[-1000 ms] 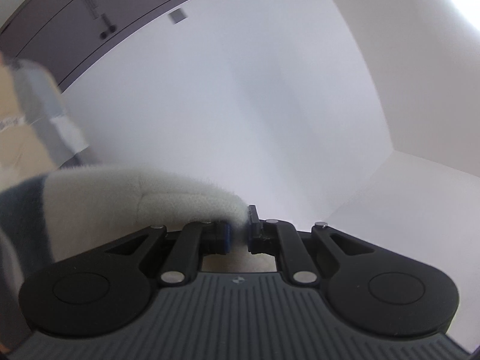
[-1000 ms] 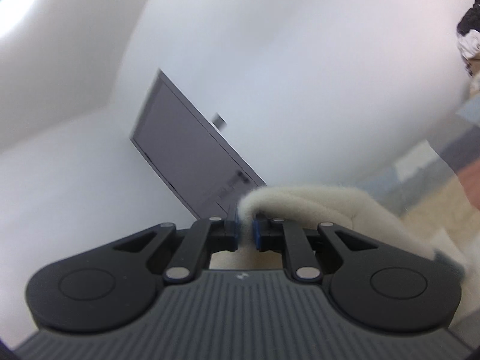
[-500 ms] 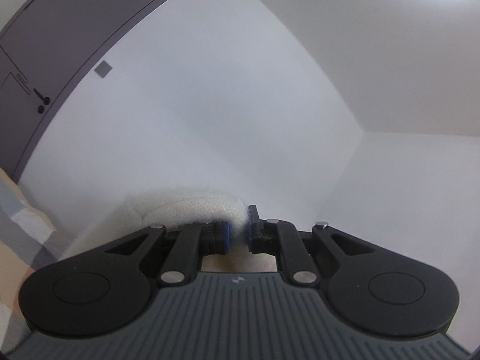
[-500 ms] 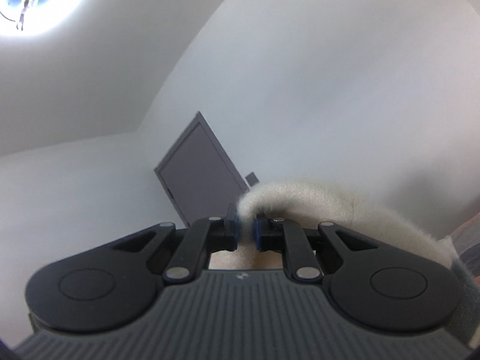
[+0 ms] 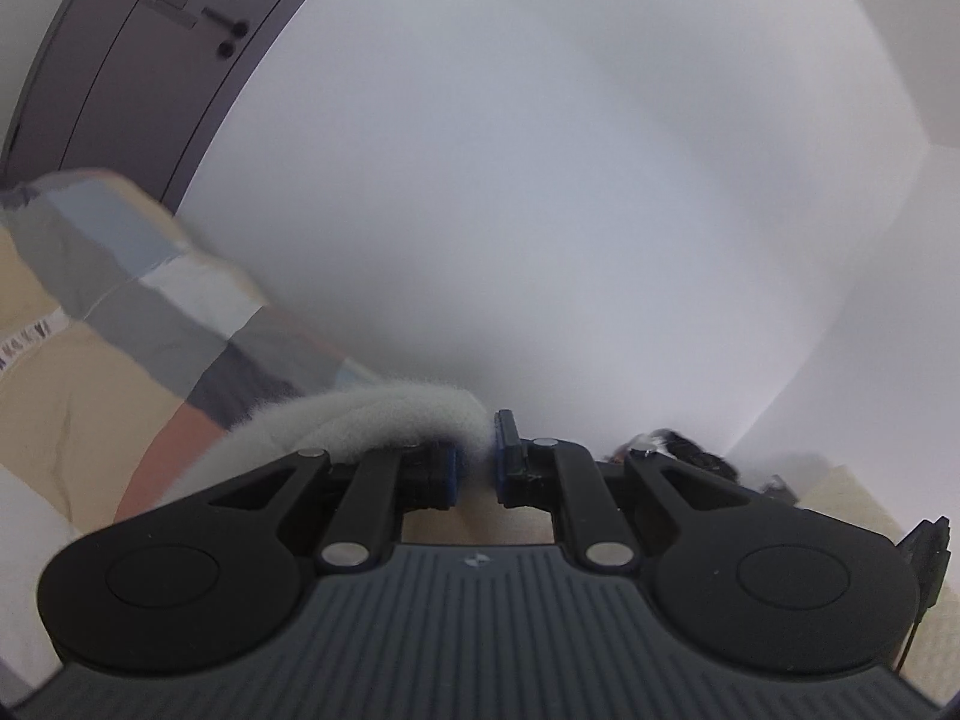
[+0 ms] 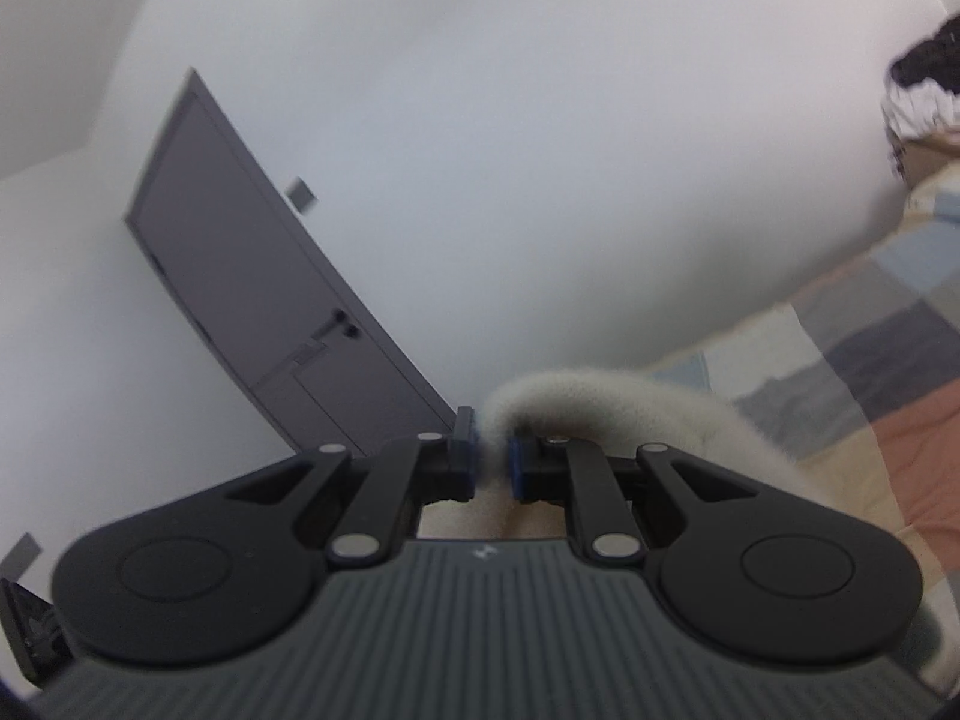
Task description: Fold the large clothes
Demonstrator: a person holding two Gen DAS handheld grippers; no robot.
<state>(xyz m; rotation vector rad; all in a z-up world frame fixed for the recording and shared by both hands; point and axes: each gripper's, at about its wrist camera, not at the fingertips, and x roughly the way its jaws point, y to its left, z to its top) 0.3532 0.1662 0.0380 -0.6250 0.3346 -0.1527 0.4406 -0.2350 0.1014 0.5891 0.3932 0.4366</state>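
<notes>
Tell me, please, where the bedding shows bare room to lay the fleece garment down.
Bare patchwork bedding lies left of the left gripper, and bedding right of the right gripper. Between them the fleece garment crowds both jaws.

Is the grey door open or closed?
Closed, it looks like. The grey door sits flat in its frame against the white wall, with no gap showing.

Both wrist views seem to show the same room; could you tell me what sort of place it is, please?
Probably a bedroom in a home: a bed under a patchwork bedcover stands against plain white walls, near a dark grey door with a lever handle.
</notes>
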